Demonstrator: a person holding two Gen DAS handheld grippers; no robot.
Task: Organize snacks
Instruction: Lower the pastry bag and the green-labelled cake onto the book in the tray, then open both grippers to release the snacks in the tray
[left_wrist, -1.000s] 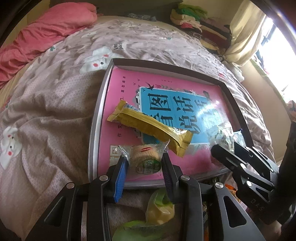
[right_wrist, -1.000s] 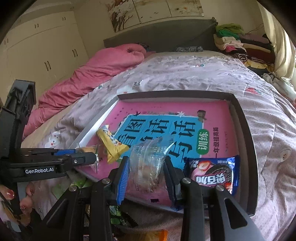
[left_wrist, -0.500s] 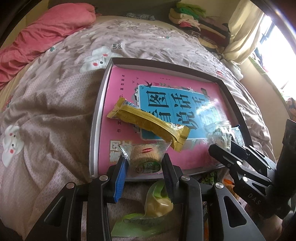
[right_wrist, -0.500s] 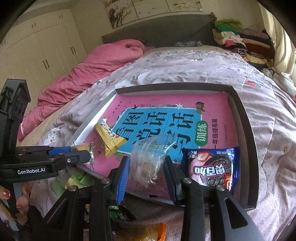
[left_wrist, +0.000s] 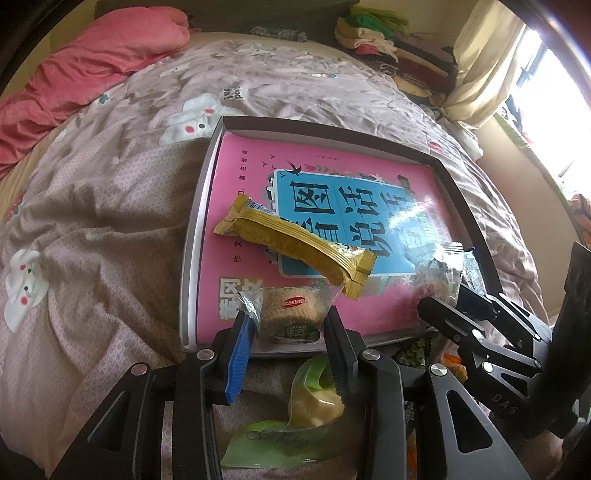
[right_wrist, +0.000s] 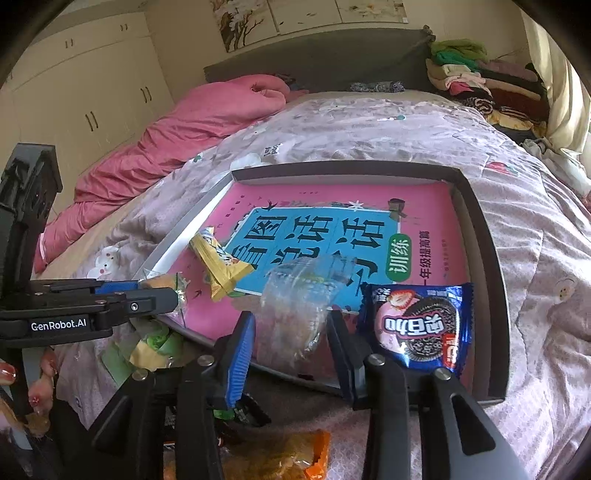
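A shallow grey tray (left_wrist: 192, 236) lies on the bed (left_wrist: 110, 221), with a pink book (left_wrist: 258, 177) flat inside it filling its floor.

The left claw (left_wrist: 286, 332) is at the tray's near edge, clenched on a round cake (left_wrist: 291, 310) in clear wrap; the blue pad (left_wrist: 240, 343) and the dark finger press the wrapper from either side, and the cake sits just inside the near rim, on the book. A yellow bar (left_wrist: 295, 247) lies slantwise on the book just beyond the cake, its near end overhanging it.

The right claw (right_wrist: 291, 343) is also at the tray's near edge, towards the tray's right side. A clear packet (right_wrist: 295, 306) stands between its fingers, low end on the book. Its jaws are opening; whether the pads touch the film cannot be told for sure, though the packet fills the gap. A blue cookie pack (right_wrist: 421, 321) lies on the book just right of that packet, close to the tray's near right corner.

In front of the tray, off its near edge, a green-and-yellow packet (left_wrist: 314, 406) lies on the bed, and an orange packet (right_wrist: 280, 454) lies there too. A pink quilt (right_wrist: 184, 129) is bunched far beyond the tray's left side.
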